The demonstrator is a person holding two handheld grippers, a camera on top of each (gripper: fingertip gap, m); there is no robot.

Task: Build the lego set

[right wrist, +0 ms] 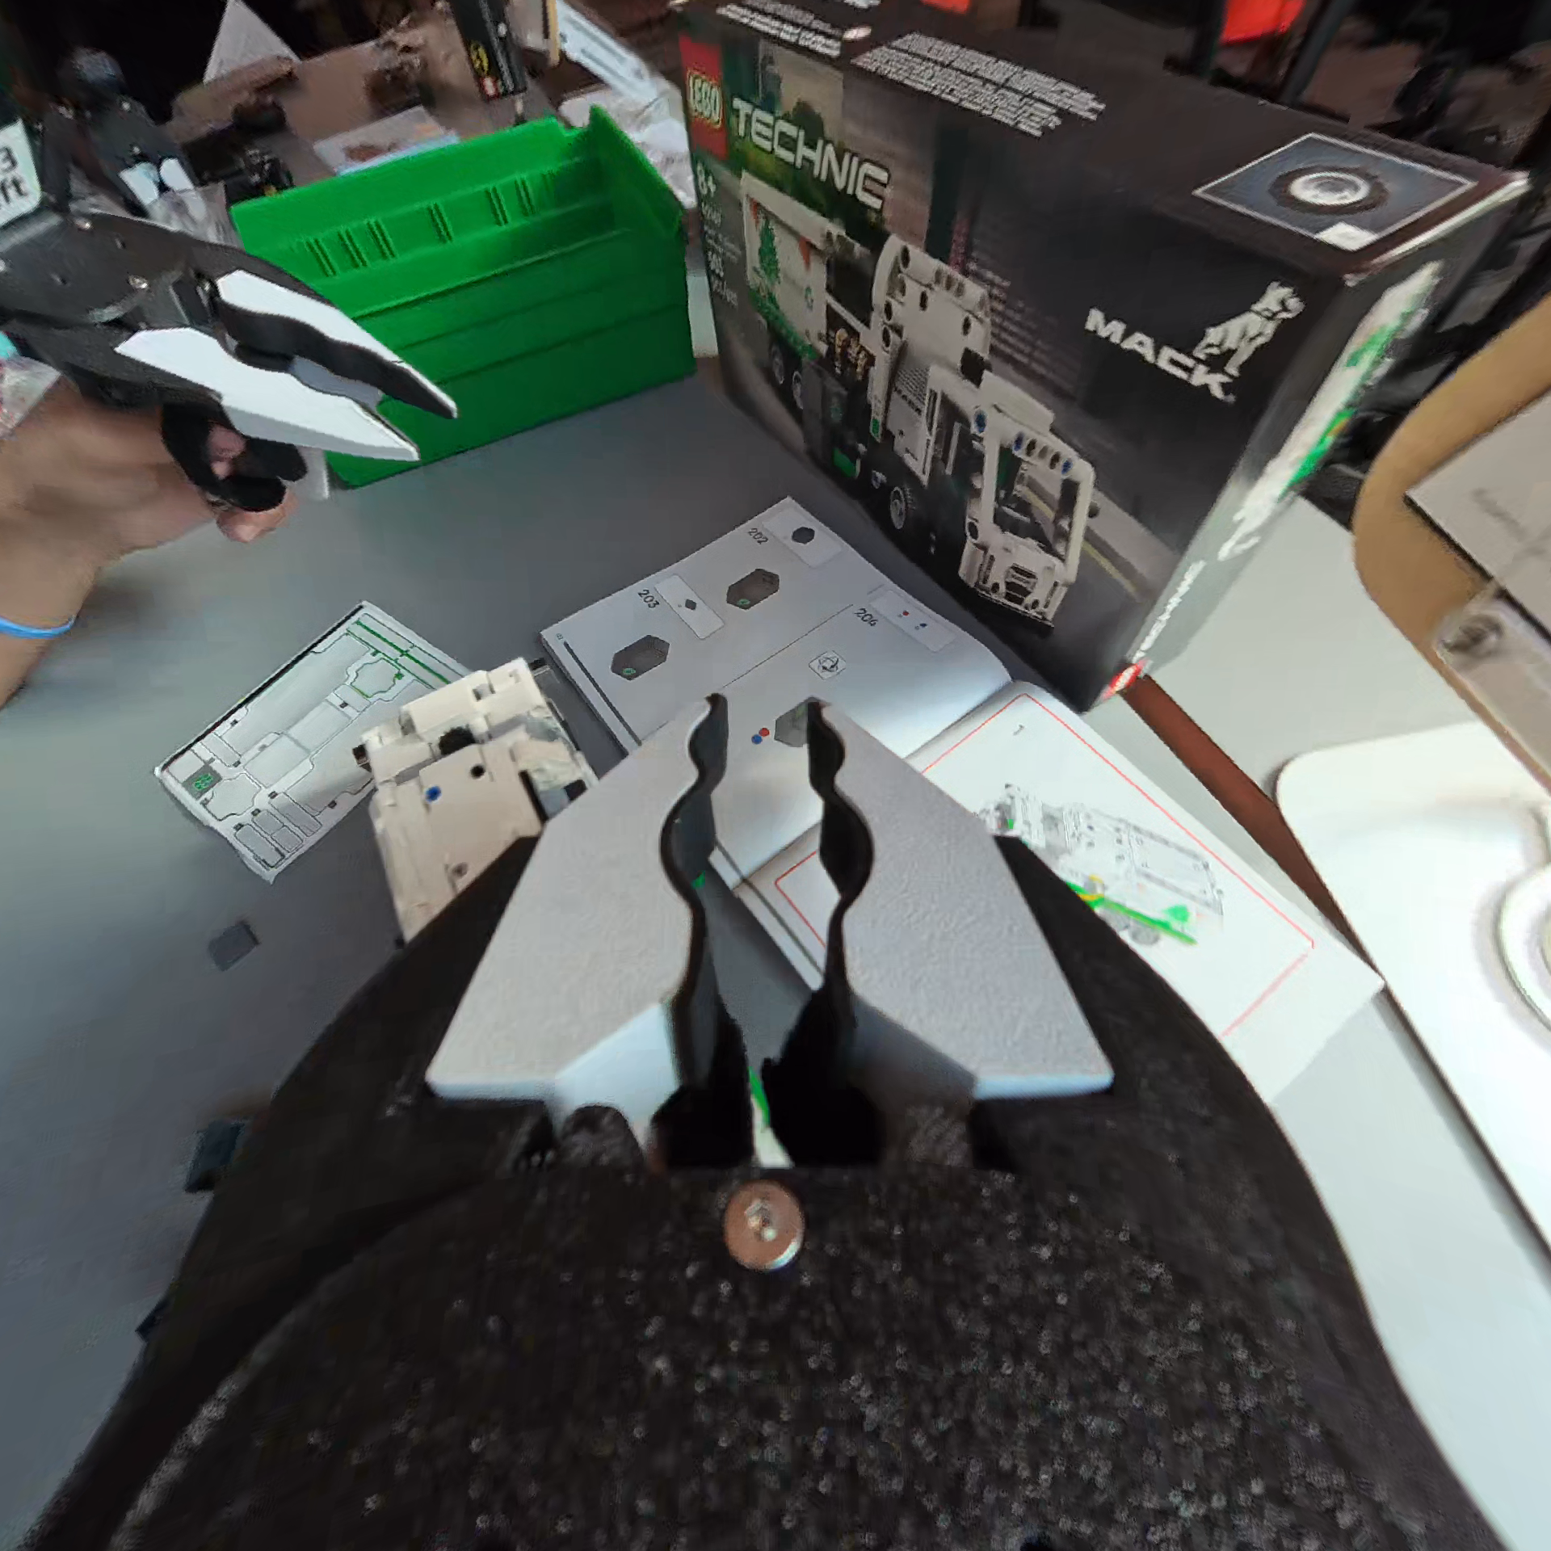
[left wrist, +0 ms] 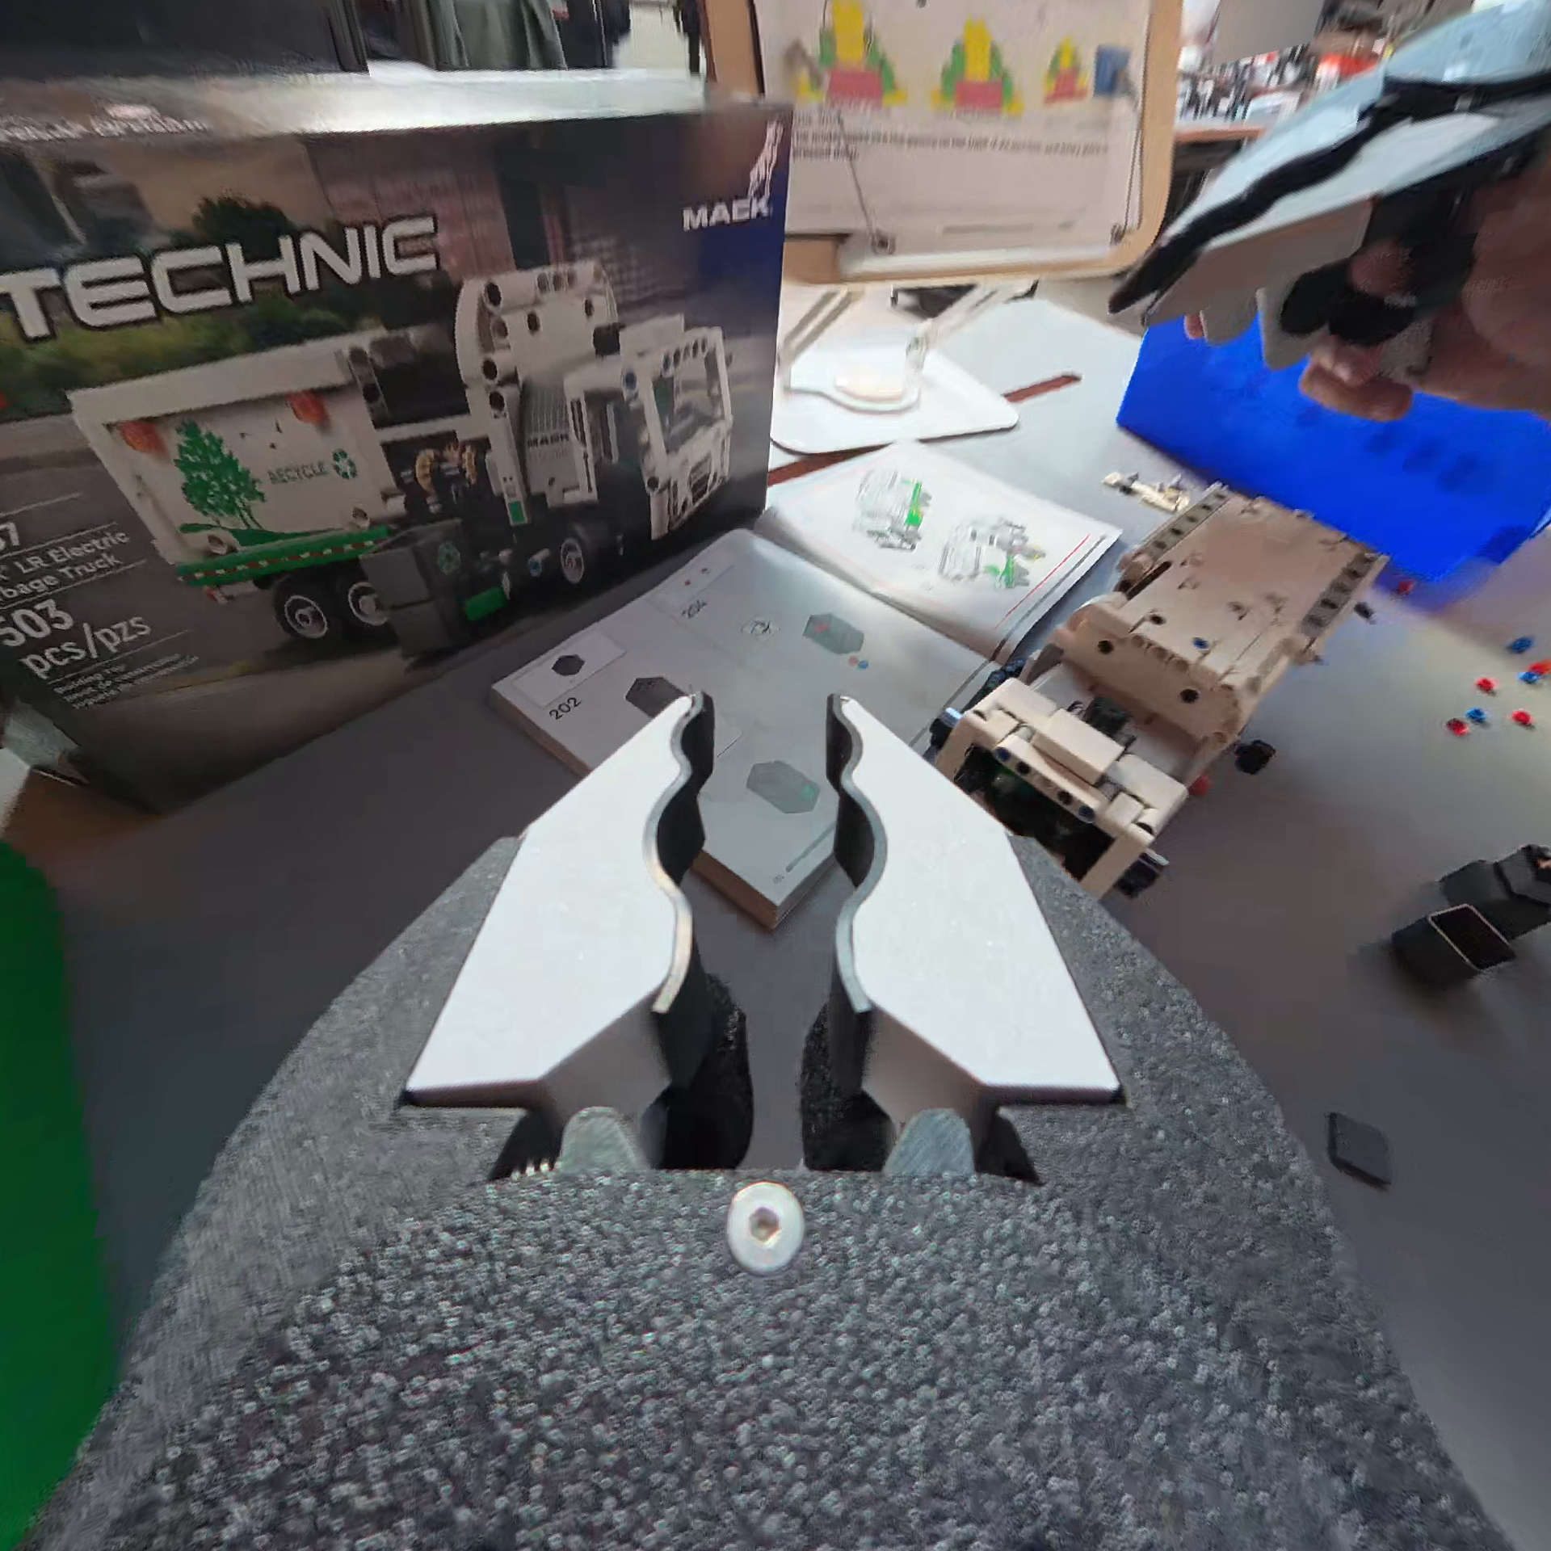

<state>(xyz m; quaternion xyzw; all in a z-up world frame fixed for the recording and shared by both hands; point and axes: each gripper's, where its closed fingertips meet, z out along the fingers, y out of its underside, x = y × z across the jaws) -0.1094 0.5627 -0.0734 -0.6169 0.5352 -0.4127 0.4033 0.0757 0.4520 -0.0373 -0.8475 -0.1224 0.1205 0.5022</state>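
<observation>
Through my left wrist view, my left tongs [left wrist: 768, 713] hang above the grey table [left wrist: 336, 881] with their jaws parted and nothing between them. Past the tips lies the open instruction booklet [left wrist: 755, 638]. Ahead and to the left the set's box [left wrist: 386, 394] stands upright. To the right of the tips sits the partly built white truck [left wrist: 1158, 663], cab end nearest me, resting on the table. Small red and blue pins [left wrist: 1502, 680] are scattered farther right, and dark loose parts [left wrist: 1477, 923] lie nearer on that side. A blue bin [left wrist: 1309, 453] stands beyond the truck. High on the right my other tongs [left wrist: 1309, 227] are held in the air by my hand [left wrist: 1427, 352].

Through my right wrist view, my right tongs [right wrist: 759, 713] are also open and empty, poised over the booklet [right wrist: 780, 621]. The white truck [right wrist: 470, 780] lies just left of my left finger, beside a sticker sheet [right wrist: 277, 747]. The box [right wrist: 1049, 336] stands ahead and to the right, a green bin [right wrist: 495, 277] ahead and to the left. My left tongs [right wrist: 420, 428] show far left, raised, their jaws slightly apart.
</observation>
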